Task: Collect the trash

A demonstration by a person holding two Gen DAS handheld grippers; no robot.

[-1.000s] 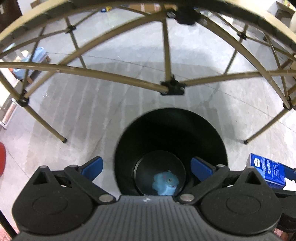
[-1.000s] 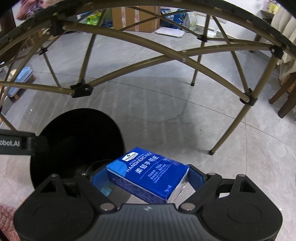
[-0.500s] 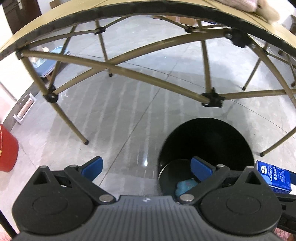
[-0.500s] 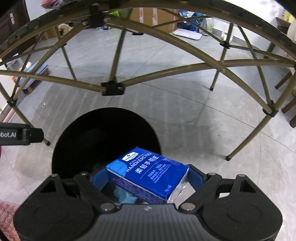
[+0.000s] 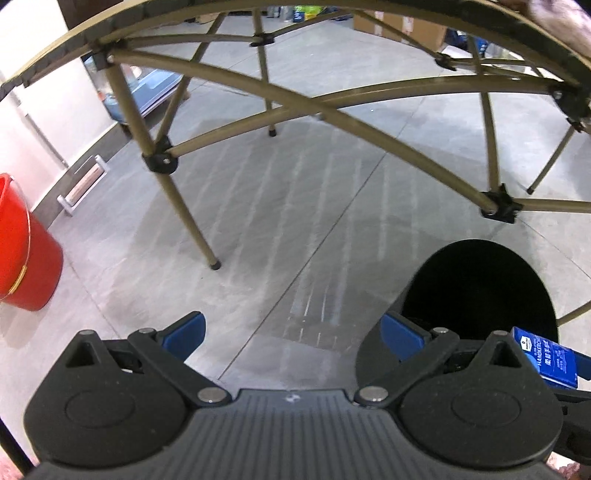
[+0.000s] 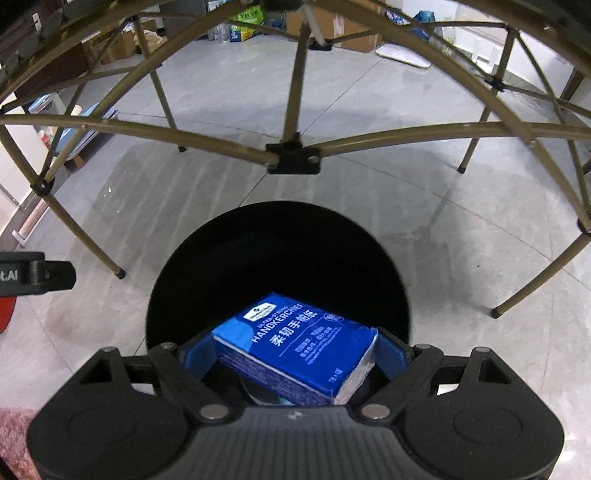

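Right tool (image 6: 295,354) has swung over the black bin (image 6: 277,236); it's clamped on the blue tissue pack (image 6: 295,350), which now hangs above the opening. Left tool (image 5: 291,332), wide open and empty, has pulled off left over the floor. Drop looks imminent; bin contents unclear from here.

- A home-like room used partly for storage, with a grey tiled floor (image 5: 280,229)
- A folding surface on tan metal legs (image 6: 295,92) spans the space
- Cardboard boxes (image 6: 354,22) and packaged goods line the far wall
- A red bucket (image 5: 22,251) stands by the white wall
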